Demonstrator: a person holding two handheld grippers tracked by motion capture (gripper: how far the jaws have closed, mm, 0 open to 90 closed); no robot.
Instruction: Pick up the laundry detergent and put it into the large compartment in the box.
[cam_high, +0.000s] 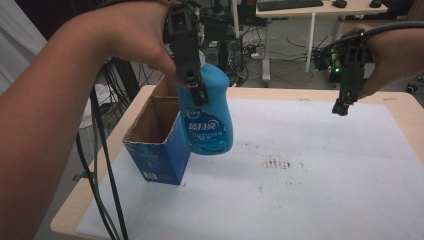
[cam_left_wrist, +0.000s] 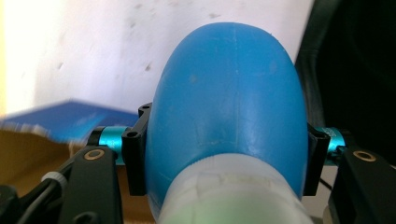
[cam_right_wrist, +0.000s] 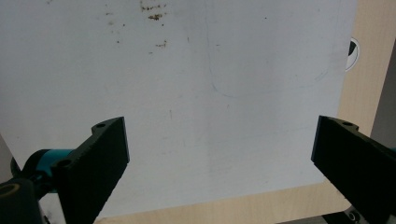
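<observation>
Near the desk's left edge, an open blue cardboard box is stood. Just above it, a blue plastic detergent bottle is clamped in the left claw; it should be kept upright and lowered centred. Farther right, the right claw is held apart, empty.

the bottle in my left gripper looks like smooth blue plastic with a soft sheen, and it carries a glossy printed label. its neck is paler, whitish plastic. the box beside it is cardboard: raw brown and matt inside, printed blue and slightly shiny outside. the table has a pale wood-look top, mostly under a matt white sheet with rusty brown specks. my right gripper has matt black jaws with ridged inner faces and shiny teal metal parts.
</observation>
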